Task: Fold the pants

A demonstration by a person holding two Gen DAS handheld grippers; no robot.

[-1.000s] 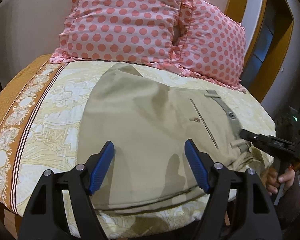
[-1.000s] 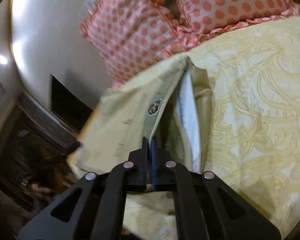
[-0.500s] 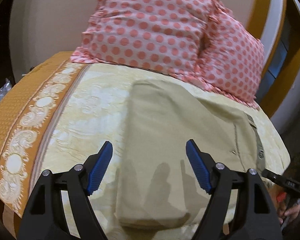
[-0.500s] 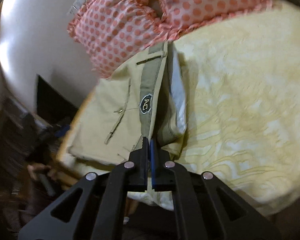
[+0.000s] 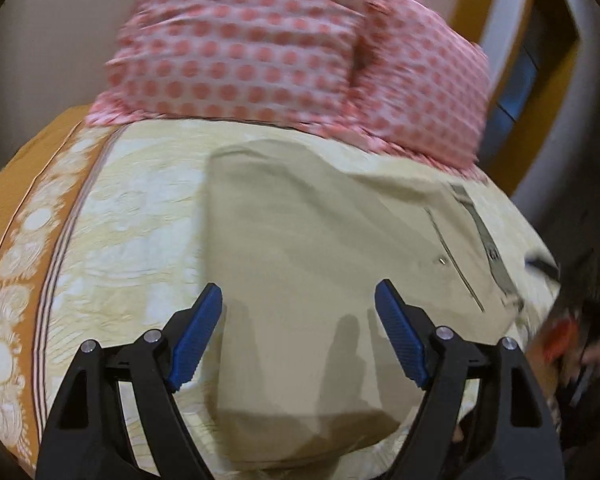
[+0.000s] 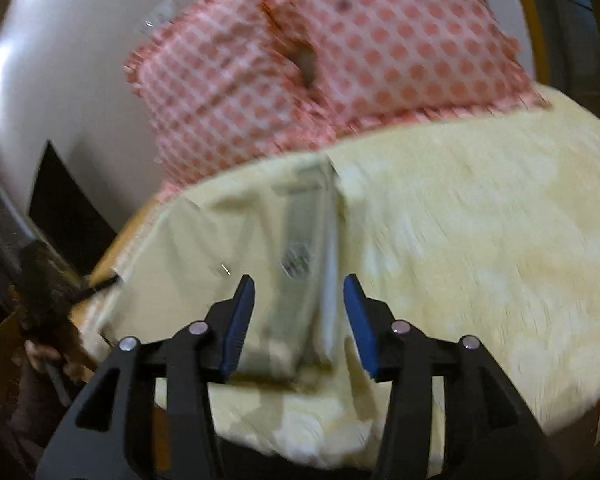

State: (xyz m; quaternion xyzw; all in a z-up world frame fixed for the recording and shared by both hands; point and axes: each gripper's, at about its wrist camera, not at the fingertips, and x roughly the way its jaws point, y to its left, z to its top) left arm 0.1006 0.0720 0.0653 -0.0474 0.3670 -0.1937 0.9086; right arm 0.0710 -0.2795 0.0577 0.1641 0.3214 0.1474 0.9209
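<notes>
on the bed (image 5: 112, 208), the pants (image 5: 320, 272) lie folded into a flat khaki block near the front edge, waistband toward my right side, with the pillows (image 5: 292, 48) well behind. i keep the left gripper (image 5: 298, 332) spread wide above the folded end, holding nothing, so the cloth sits undisturbed. the right gripper (image 6: 299, 322) is parted too, its pads straddling the waistband (image 6: 300, 248) but not pinching it. i judge the fold is close to done, since the stack looks squared. both views are blurred, so i cannot tell if the edges line up exactly.
</notes>
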